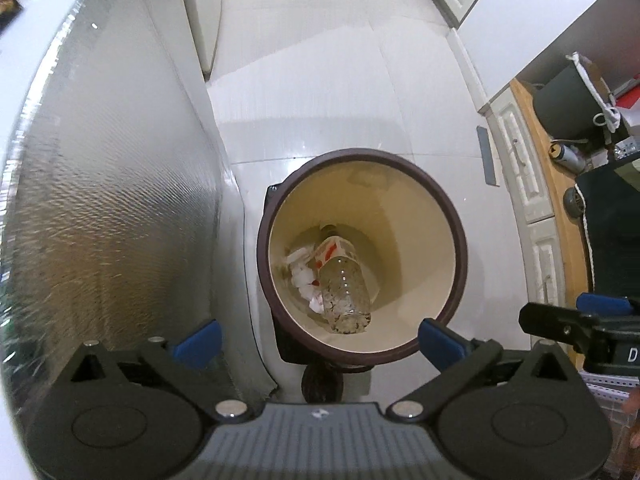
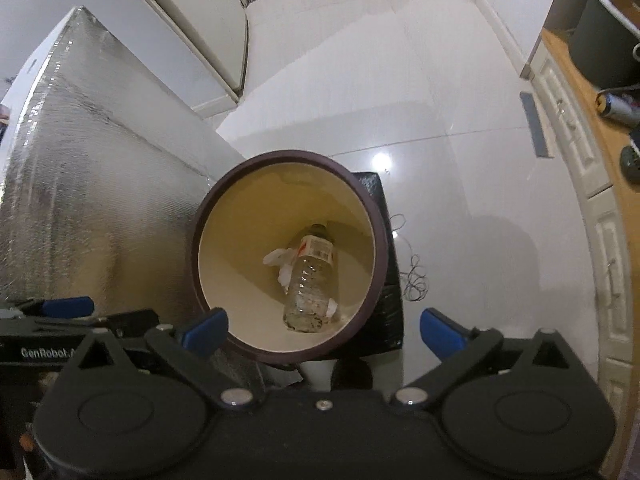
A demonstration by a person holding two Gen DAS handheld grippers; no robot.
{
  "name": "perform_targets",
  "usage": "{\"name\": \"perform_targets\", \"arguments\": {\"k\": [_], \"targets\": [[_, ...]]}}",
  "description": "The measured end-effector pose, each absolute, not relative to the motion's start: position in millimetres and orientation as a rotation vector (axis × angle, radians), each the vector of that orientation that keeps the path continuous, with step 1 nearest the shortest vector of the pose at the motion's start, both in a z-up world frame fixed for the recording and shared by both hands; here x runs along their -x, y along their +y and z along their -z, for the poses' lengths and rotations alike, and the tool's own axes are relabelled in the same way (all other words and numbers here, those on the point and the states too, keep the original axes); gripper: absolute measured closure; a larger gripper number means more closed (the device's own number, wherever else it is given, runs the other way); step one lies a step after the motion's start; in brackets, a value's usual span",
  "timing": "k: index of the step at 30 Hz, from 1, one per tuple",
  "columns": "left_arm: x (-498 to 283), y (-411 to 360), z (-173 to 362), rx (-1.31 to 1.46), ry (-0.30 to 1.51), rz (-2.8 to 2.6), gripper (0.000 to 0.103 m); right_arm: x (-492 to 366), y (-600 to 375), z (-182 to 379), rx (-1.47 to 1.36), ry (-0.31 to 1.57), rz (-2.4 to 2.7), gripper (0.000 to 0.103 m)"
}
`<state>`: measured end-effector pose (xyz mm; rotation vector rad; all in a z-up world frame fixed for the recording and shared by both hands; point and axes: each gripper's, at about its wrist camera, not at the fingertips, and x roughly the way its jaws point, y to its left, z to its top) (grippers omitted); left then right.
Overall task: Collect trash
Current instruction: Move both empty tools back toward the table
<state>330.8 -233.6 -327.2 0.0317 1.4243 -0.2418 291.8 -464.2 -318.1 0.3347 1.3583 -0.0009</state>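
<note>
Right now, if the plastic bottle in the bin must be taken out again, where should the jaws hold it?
Grip the plastic bottle across its clear ribbed body, below the label, coming straight down through the bin opening. It lies tilted, base nearer the camera, cap deeper, with crumpled paper beside it. The cap is probably too deep to reach.

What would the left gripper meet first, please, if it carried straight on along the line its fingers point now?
Probably the clear plastic bottle lying inside the open trash bin. The left gripper, jaws open and empty, points down into the bin's mouth; depth is hard to judge.
</note>
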Motion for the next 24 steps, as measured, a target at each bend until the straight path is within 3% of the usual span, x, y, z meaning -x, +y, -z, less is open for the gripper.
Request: {"name": "perform_targets", "arguments": {"k": [24], "targets": [[-266, -203, 207, 0.042, 1.214, 0.283, 0.0, -238, -456, 208, -0.211, 1.213, 0.05, 0.0]]}}
